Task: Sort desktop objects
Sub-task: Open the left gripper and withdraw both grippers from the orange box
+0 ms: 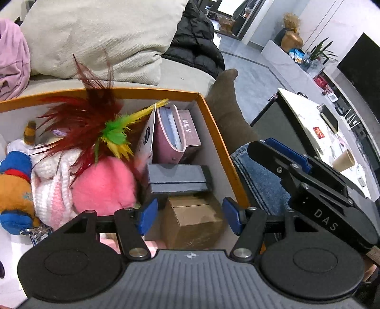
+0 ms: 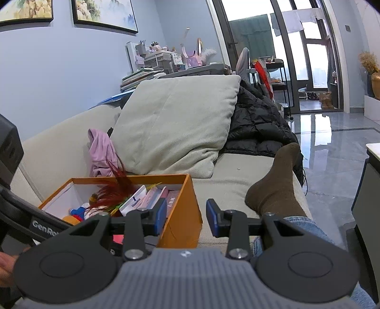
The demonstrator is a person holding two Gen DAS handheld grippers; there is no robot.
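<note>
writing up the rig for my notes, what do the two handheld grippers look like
Both match: the left gripper and right gripper have blue pads on black linkage arms with silver pivot bolts, two round black discs and a ribbed grey body with a small logo. Seen from the left camera, the right one's black side reads "DAS".

A large beige fabric cushion [image 2: 175, 123] leans on the pale sofa [image 2: 237, 171]. Just beside it lie a crumpled lilac garment [image 2: 102, 152] and a black quilted puffer jacket [image 2: 256, 123]; beyond it stand two framed landscape paintings [image 2: 104, 12].
</note>
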